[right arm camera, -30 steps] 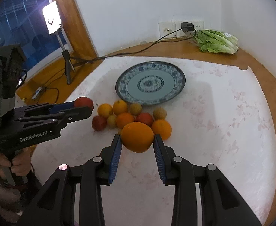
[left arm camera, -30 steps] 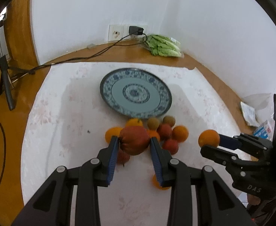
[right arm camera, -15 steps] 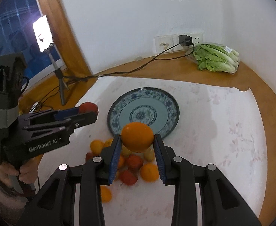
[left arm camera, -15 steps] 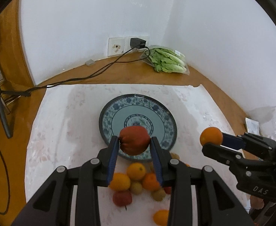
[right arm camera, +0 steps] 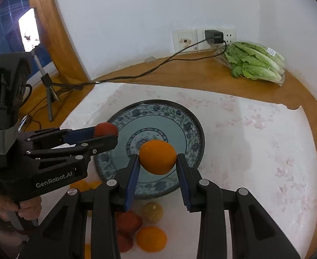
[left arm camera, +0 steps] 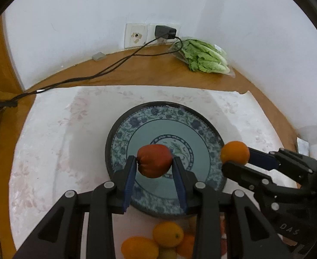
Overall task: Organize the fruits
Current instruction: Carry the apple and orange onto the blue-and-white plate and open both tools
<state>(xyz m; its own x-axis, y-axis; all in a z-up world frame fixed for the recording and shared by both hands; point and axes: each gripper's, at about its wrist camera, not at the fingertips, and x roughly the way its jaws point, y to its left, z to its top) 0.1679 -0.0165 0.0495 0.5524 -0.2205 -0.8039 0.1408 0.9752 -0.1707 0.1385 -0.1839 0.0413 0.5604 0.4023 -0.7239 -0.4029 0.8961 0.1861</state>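
Both over the blue-patterned plate (left arm camera: 203,127) — left gripper (left arm camera: 154,166) clamps a red apple (left arm camera: 154,160), right gripper (right arm camera: 157,161) an orange (right arm camera: 157,157); loose fruit pile (right arm camera: 145,226) at the plate's near rim.

White plastered walls (left arm camera: 72,21) meet in a corner ahead of the gripper. A wooden tabletop (left arm camera: 137,71) runs to them, overlaid nearer the gripper by a pale floral cloth (left arm camera: 50,129). A double wall socket (right arm camera: 201,38) carries a black charger (right arm camera: 213,36); its cable (right arm camera: 137,76) trails left. Bagged lettuce (right arm camera: 255,64) lies ahead right. Far left: wooden frame (right arm camera: 57,32), dark window (right arm camera: 5,28), lit lamp on a tripod (right arm camera: 29,30).
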